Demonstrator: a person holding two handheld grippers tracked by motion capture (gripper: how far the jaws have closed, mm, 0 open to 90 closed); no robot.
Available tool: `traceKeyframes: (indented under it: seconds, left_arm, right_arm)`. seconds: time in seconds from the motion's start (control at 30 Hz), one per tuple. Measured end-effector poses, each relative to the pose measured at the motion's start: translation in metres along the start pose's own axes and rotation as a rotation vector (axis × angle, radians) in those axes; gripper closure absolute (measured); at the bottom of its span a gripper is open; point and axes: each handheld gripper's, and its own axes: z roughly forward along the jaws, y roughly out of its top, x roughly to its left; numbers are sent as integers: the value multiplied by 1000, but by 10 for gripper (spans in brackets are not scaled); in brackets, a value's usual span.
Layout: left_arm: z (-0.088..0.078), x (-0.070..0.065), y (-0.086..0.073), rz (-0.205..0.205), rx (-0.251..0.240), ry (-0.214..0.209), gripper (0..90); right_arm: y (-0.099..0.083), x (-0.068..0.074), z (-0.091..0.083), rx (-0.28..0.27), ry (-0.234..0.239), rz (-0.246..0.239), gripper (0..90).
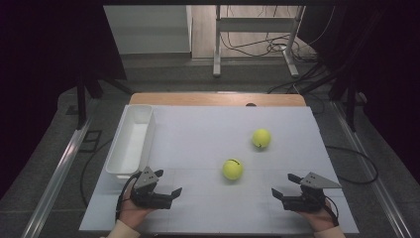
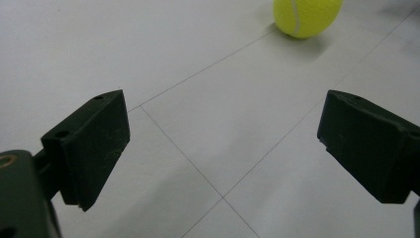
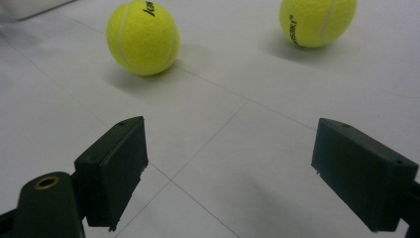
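I hold my left gripper (image 1: 167,182) and right gripper (image 1: 285,185) low at the near table (image 1: 198,129) edge, jaws spread, empty. Two tennis balls (image 1: 233,169) lie beyond; a white tray (image 1: 130,141) sits far left.

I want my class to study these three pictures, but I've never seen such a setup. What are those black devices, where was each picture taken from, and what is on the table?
A person holds a hand-operated two-jaw gripper in each hand: the left gripper and the right gripper. Both are open and hold nothing. The high view looks down on the table from above. The other two pictures come from cameras riding on each gripper, looking along its black jaws. On the table lie a near ball, a far ball and an empty white tray at the left edge.
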Motion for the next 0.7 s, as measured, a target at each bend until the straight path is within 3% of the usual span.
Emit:
traceKeyframes:
  seconds: [0.47, 0.7]
  left_arm:
    - [-1, 3, -1, -10, -3, -9, 69]
    - [0, 1, 0, 6, 6, -6, 69]
  right_arm:
    - [-1, 2, 1, 10, 14, -21, 148]
    - [-1, 2, 3, 20, 18, -32, 149]
